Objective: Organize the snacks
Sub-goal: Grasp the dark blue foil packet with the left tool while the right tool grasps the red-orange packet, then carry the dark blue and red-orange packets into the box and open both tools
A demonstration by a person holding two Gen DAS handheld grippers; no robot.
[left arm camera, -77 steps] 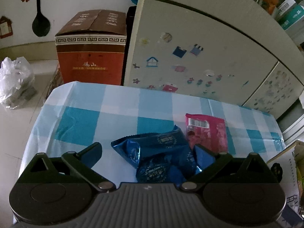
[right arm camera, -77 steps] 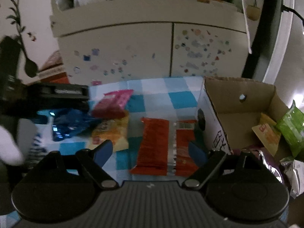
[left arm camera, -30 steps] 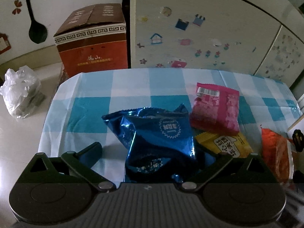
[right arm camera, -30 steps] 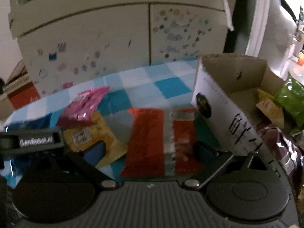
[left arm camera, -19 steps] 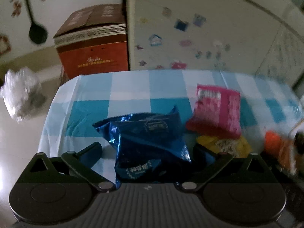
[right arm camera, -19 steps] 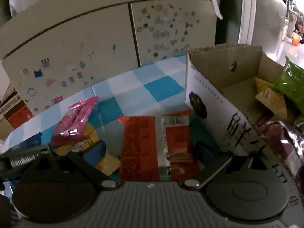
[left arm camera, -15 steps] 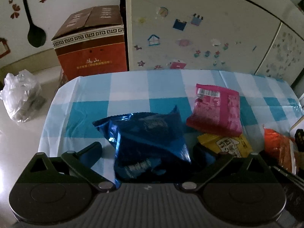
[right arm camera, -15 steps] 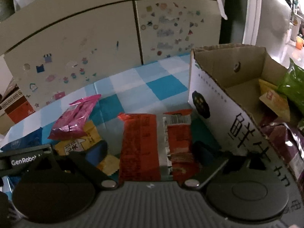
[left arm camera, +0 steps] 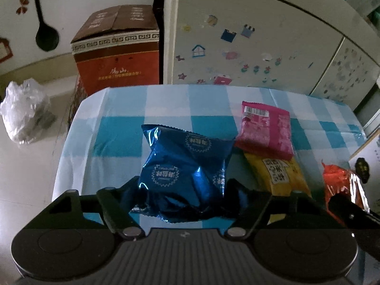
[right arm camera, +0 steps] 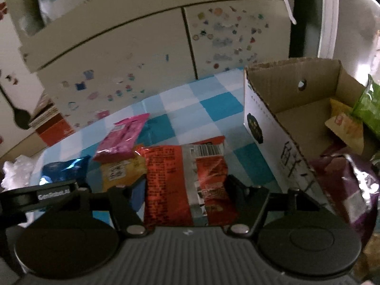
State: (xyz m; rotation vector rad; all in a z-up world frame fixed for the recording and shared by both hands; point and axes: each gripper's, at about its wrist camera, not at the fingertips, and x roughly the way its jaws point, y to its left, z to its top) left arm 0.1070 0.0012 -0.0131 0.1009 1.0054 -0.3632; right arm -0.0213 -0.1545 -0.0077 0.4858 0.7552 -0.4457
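My left gripper (left arm camera: 181,187) is shut on a blue foil snack bag (left arm camera: 182,163) and holds it above the checked tablecloth (left arm camera: 118,133). My right gripper (right arm camera: 186,185) is shut on an orange-red snack bag (right arm camera: 182,180). A pink packet (left arm camera: 264,129) and a yellow packet (left arm camera: 277,174) lie on the cloth to the right of the blue bag; both also show in the right wrist view, the pink packet (right arm camera: 123,137) above the yellow packet (right arm camera: 121,171). An open cardboard box (right arm camera: 285,109) stands to the right of my right gripper.
The box holds a green bag (right arm camera: 368,109), a yellow-orange packet (right arm camera: 344,123) and a purple bag (right arm camera: 344,182). A stickered cabinet (left arm camera: 249,40) stands behind the table. A red-brown carton (left arm camera: 116,49) and a plastic bag (left arm camera: 26,114) sit on the floor at the left.
Both grippers have closed: the left jaws now pinch the blue bag and the right jaws pinch the orange-red bag. The blue bag stands more upright than before.
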